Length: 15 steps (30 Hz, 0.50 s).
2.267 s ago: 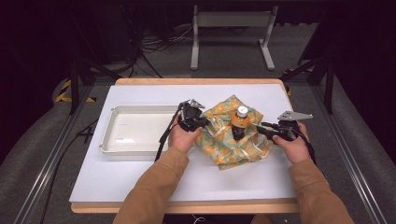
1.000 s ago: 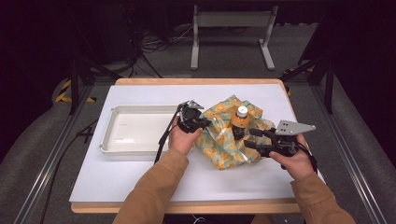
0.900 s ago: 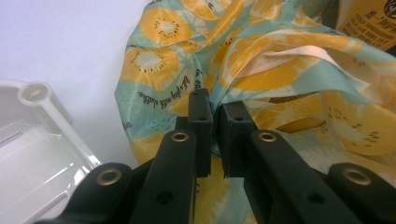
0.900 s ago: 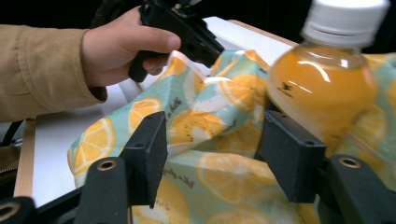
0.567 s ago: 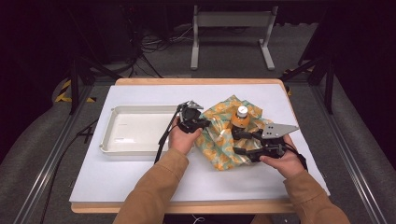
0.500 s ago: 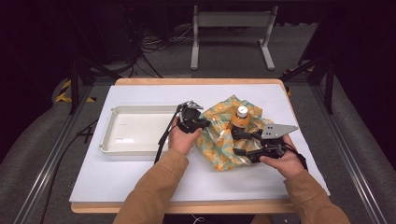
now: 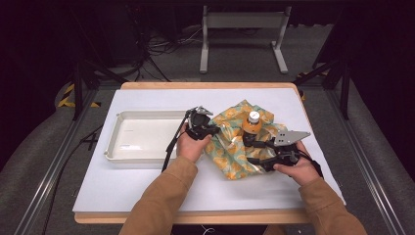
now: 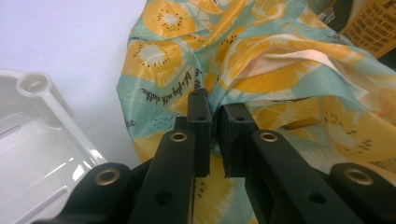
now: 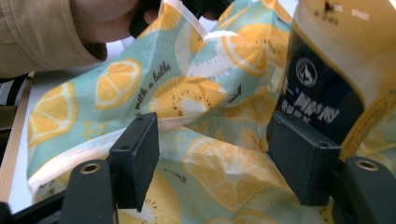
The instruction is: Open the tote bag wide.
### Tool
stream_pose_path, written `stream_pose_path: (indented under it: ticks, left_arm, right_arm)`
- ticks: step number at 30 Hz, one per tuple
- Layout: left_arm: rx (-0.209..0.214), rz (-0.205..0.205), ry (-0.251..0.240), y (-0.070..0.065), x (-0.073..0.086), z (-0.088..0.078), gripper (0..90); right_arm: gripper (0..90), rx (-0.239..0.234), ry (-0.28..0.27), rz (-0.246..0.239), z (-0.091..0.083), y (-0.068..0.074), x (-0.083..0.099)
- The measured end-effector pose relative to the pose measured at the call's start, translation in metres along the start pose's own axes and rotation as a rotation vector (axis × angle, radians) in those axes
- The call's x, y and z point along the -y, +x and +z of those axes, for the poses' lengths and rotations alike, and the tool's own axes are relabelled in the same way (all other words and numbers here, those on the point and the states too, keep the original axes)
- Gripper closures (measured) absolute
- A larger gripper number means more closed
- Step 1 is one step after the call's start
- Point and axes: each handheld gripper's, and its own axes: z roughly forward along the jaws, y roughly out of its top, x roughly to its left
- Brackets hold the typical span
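Note:
A cloth [image 7: 230, 152] printed with lemon slices lies crumpled on the white table, and an orange bottle [image 7: 252, 123] with a white cap stands upright on it. My left gripper [image 7: 208, 128] is shut on the cloth's left edge, a fold [image 8: 214, 116] pinched between its pads. My right gripper [image 7: 253, 152] sits low on the cloth just in front of the bottle. Its jaws have just been opening and stand open [image 9: 215, 158], with loose cloth [image 9: 219, 177] lying between them unpressed. The bottle's dark label [image 9: 327, 88] is right beside the right-hand pad [image 9: 299, 154].
A white plastic tray [image 7: 122, 147] sits left of the cloth, its corner [image 8: 35, 86] close to my left gripper. Bare white tabletop [image 7: 161, 186] spreads in front of the tray. A person's sleeve and hand [image 9: 56, 32] show beyond the cloth.
My right gripper has moved from the cloth's right side leftward and down, close in front of the bottle, and its jaws have spread. The left gripper has kept still on the cloth.

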Motion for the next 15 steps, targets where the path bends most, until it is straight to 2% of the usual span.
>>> stream_pose_path:
  ticks: [6,10,13,15]
  left_arm:
    - [-0.001,-0.003,-0.002,0.002,0.000,-0.001,83.8]
    - [0.000,-0.005,0.000,0.001,0.000,-0.001,83.9]
    - [0.000,-0.006,-0.001,0.001,0.000,-0.001,83.8]
    - [0.000,-0.004,0.000,0.001,0.000,-0.001,83.8]
  right_arm:
    - [34.6,-0.009,0.021,0.019,0.001,-0.005,0.010]
    - [41.2,-0.008,0.049,0.021,0.001,-0.006,0.013]
    - [51.2,-0.003,0.084,0.019,0.001,-0.006,0.016]
    - [64.1,0.006,0.115,0.030,0.000,-0.007,0.018]
